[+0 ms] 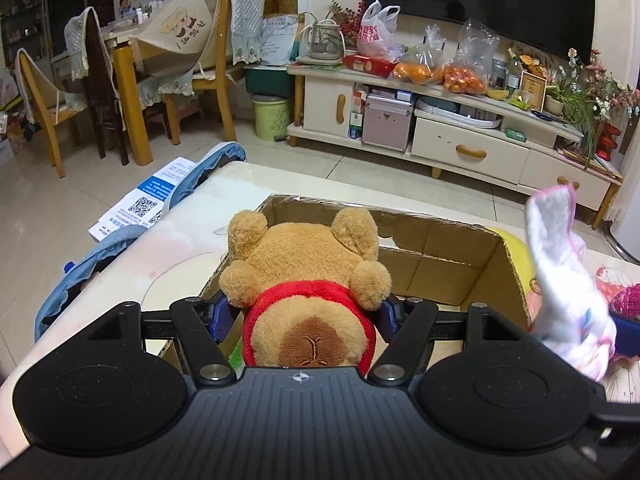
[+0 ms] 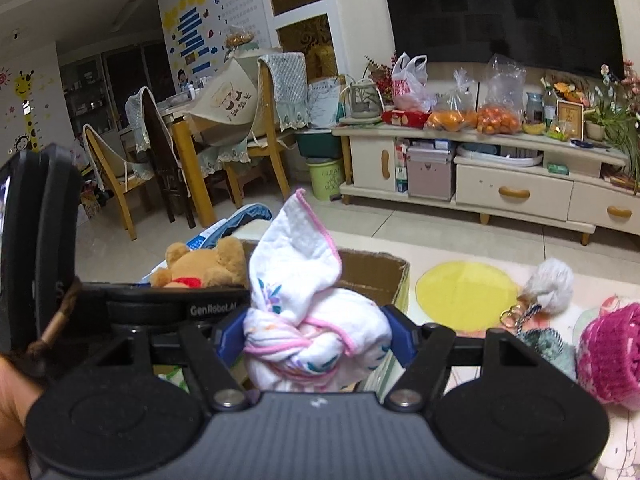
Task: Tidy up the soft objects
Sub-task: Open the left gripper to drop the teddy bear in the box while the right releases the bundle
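My left gripper [image 1: 306, 314] is shut on a brown teddy bear [image 1: 304, 272] with a red collar, held over the near edge of an open cardboard box [image 1: 440, 256]. My right gripper [image 2: 316, 332] is shut on a white cloth with pink trim [image 2: 308, 304], bunched between the blue pads just right of the left gripper. The cloth also shows in the left wrist view [image 1: 568, 292]. The bear [image 2: 200, 264] and box [image 2: 376, 276] also show in the right wrist view.
On the table to the right lie a pink knitted item [image 2: 608, 352], a grey pom-pom keychain [image 2: 548, 288], a teal knitted piece [image 2: 552, 348] and a yellow round mat [image 2: 464, 292]. Blue fabric [image 1: 120, 248] hangs off the table's left edge. A TV cabinet [image 1: 460, 136] stands behind.
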Available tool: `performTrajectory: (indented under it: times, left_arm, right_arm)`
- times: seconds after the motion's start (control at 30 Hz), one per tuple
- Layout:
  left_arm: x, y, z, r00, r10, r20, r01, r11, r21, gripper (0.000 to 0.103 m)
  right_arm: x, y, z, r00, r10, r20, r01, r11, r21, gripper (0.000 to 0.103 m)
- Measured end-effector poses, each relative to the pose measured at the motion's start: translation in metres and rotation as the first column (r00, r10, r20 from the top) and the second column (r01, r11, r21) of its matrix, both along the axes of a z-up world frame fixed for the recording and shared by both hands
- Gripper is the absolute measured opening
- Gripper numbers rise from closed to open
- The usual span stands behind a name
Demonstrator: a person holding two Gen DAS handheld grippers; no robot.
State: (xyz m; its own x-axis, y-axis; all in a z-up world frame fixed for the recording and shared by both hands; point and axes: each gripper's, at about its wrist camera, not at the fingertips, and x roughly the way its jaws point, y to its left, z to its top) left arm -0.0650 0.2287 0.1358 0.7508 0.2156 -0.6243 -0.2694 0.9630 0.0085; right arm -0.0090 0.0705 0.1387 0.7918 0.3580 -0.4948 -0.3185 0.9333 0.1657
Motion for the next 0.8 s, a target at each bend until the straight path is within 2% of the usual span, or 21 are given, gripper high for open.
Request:
performTrajectory:
  times: [0.1,0.23,0.43,0.8]
  left_arm:
    - [0.001,0.0,0.0,1.0,0.009,-0.014,-0.009,1.0,-0.004,0.088]
    - [-0.001,-0.003,0.004,1.0,0.013,0.003,-0.013,1.0,0.009,0.099]
    - [-0.005,-0.01,0.009,1.0,-0.01,0.022,0.01,1.0,0.005,0.101]
    - [-0.004,-0.02,0.003,0.997,-0.078,0.024,0.077,0.996,0.046,0.103]
  right_arm:
    - [-0.004,0.0,-0.001,1.0,-0.006,0.005,0.006,1.0,0.001,0.075]
    - [-0.012,-0.001,0.002,0.999,-0.02,0.031,0.02,1.0,-0.011,0.079]
    - [-0.024,-0.009,0.004,0.995,-0.065,0.076,0.067,0.997,-0.026,0.089]
    - [-0.031,-0.035,0.0,0.988,-0.133,0.077,0.132,0.991,0.015,0.094]
